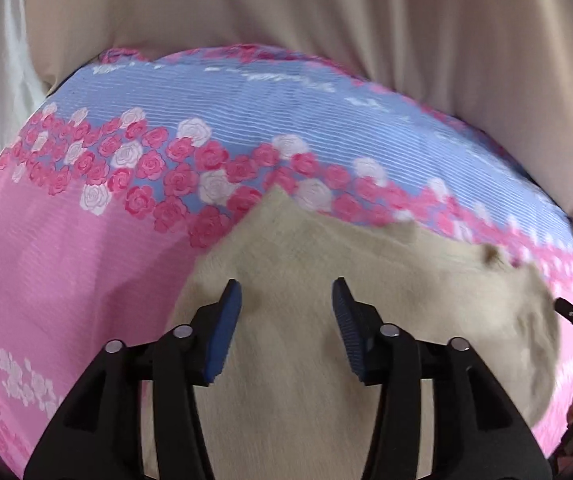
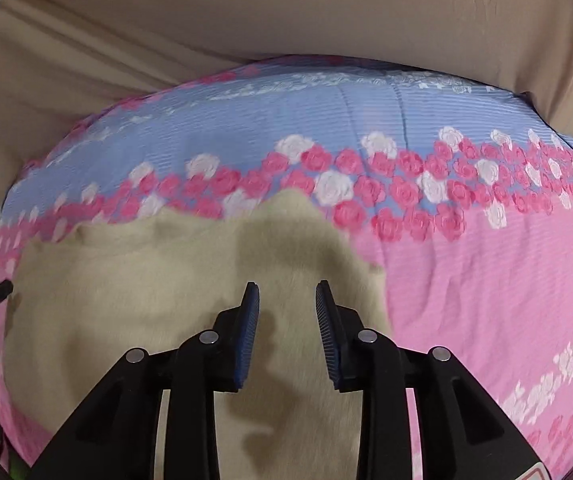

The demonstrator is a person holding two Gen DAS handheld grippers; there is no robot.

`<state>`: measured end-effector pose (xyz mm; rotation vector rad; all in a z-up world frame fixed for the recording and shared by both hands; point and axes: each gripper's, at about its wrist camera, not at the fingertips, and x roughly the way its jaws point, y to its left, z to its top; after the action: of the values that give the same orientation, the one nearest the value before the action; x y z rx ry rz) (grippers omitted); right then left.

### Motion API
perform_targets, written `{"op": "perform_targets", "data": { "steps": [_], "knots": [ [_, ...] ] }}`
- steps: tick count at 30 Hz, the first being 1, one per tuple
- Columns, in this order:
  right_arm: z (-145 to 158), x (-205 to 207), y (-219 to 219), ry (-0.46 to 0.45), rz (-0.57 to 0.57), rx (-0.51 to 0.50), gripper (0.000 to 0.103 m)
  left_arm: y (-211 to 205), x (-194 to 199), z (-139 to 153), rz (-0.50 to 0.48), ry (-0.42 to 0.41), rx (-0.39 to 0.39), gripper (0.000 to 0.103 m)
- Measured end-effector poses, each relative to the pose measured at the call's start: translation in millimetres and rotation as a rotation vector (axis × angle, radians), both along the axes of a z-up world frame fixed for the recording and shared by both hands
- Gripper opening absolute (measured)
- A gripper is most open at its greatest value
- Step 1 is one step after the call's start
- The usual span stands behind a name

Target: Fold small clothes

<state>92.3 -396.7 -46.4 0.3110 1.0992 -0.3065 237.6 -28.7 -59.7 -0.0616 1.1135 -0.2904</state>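
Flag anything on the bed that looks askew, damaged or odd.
Nothing looks damaged or spilled. The cream garment lies rumpled with an uneven upper edge on the floral bedsheet. Left gripper and right gripper are open above it.

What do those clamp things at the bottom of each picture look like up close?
Both look alike. The left tongs and the right tongs each have two black plastic arms, angular and splayed, joined by round silver pins. Each arm ends in a flat blue pad with fine ribbing, clearest on the right tongs' pad. No cables or sleeves show. A red-edged label peeks in at the right view's bottom corner.
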Motion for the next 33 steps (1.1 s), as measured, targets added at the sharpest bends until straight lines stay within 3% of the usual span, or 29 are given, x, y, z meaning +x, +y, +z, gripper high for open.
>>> {"op": "perform_targets", "data": {
  "steps": [1,4,6,10,11,14,17,20,23,25,26,27,30,33],
  "knots": [
    [-8.9,-8.3,4.5,0.027,0.009,-0.009,0.033,1.5,-10.7,-0.1,-0.006,0.001,0.016,0.059],
    [-51.8,-36.5,-4.1,0.112,-0.023,-0.042,0.031,10.8,-29.4,-26.8,0.016,0.064,0.090,0.061],
    [-41.5,-52.6,-10.2,0.080,-0.058,-0.008,0.030,24.5,-35.7,-47.2,0.055,0.120,0.093,0.062],
    [-4.3,-77.2,0.1,0.035,-0.040,-0.023,0.040,40.0,-55.8,-17.8,0.066,0.088,0.056,0.060],
    [-5.7,-82.9,3.6,0.049,-0.031,-0.030,0.045,41.2,-62.4,-11.2,0.057,0.079,0.045,0.060],
    [-43.6,-101.0,4.0,0.146,-0.047,-0.026,0.045,37.0,-82.5,-8.9,0.004,0.086,0.063,0.061],
    [-48.6,-123.9,-6.8,0.094,-0.152,0.105,0.043,40.4,-96.6,-27.9,0.019,0.117,0.105,0.063],
    [-32.5,-139.9,-5.0,0.045,-0.176,0.127,0.047,53.3,-108.6,-23.1,0.072,0.116,0.058,0.062],
    [-47.7,-146.9,-8.6,0.074,-0.164,0.157,0.052,59.2,-114.3,-20.3,0.077,0.111,0.055,0.063],
    [-63.7,-152.1,-12.9,0.049,-0.176,0.258,0.045,64.5,-115.9,-27.4,0.097,0.134,0.059,0.065],
    [-68.4,-152.9,-13.9,0.027,-0.176,0.304,0.025,65.5,-117.4,-31.8,0.101,0.147,0.057,0.066],
    [-68.7,-152.4,-11.5,0.032,-0.178,0.309,0.024,68.4,-118.6,-36.9,0.114,0.163,0.057,0.066],
    [-48.6,-144.8,4.2,0.071,-0.131,0.172,0.023,73.9,-119.4,-41.9,0.134,0.190,0.042,0.067],
    [-52.6,-137.2,15.9,0.147,-0.072,0.042,0.029,65.5,-123.3,-34.5,0.098,0.148,0.102,0.066]
  ]
}}
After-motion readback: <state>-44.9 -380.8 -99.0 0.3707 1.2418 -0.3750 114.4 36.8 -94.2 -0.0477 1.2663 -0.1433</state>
